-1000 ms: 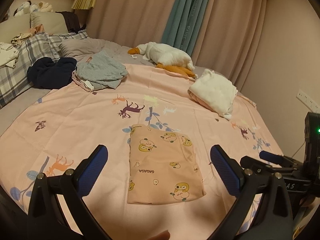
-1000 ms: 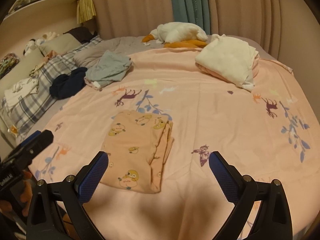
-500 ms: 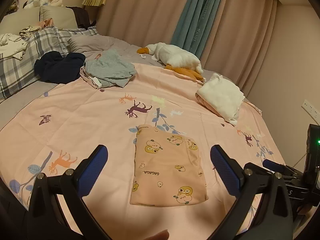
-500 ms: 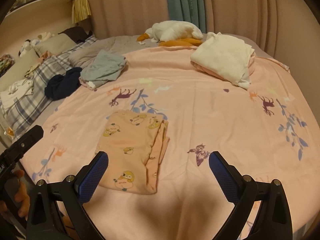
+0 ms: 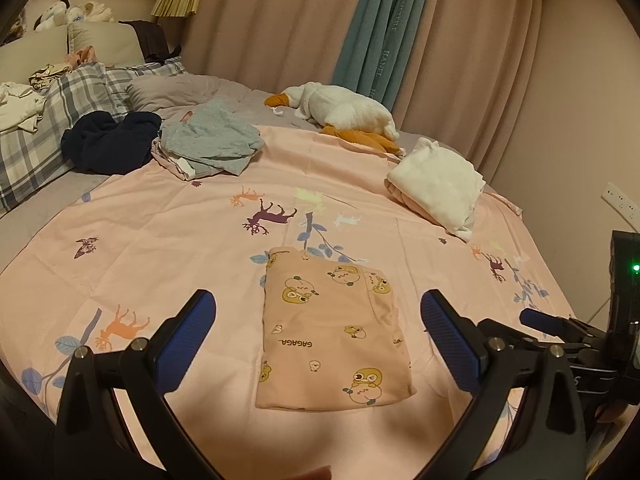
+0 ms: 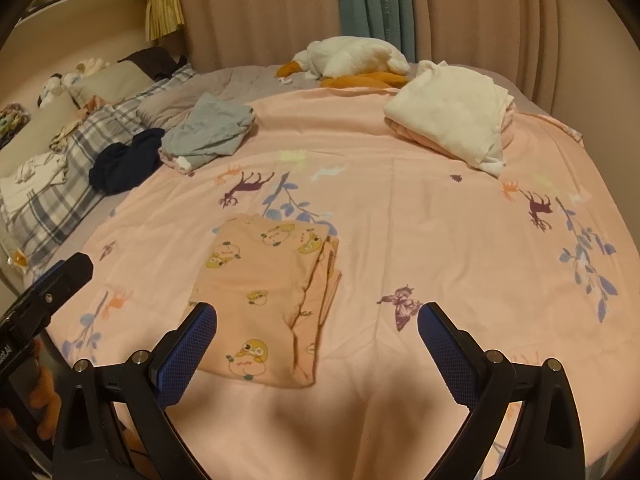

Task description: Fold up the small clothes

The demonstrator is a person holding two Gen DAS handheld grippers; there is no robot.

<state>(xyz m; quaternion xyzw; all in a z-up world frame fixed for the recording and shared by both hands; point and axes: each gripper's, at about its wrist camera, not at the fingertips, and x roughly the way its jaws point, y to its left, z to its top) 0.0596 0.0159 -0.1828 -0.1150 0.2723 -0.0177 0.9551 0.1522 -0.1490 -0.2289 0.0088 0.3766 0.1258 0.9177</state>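
A small peach garment with cartoon prints (image 5: 334,332) lies folded flat on the pink bedsheet (image 5: 160,248), also seen in the right wrist view (image 6: 268,296). My left gripper (image 5: 318,332) is open and empty, held above the sheet in front of the garment. My right gripper (image 6: 316,338) is open and empty, just right of the garment's near end. The right gripper's body shows at the right edge of the left wrist view (image 5: 580,336). The left gripper's body shows at the left edge of the right wrist view (image 6: 44,296).
A grey-blue clothes pile (image 5: 212,140) and a dark navy garment (image 5: 108,144) lie at the far left. A folded white and pink stack (image 5: 436,184) sits far right. A plush goose (image 5: 344,112) lies by the curtains. Plaid pillows (image 5: 36,128) line the left.
Both grippers stay open and have pulled back slightly. The views have shifted a little, and the folded garment has not moved.
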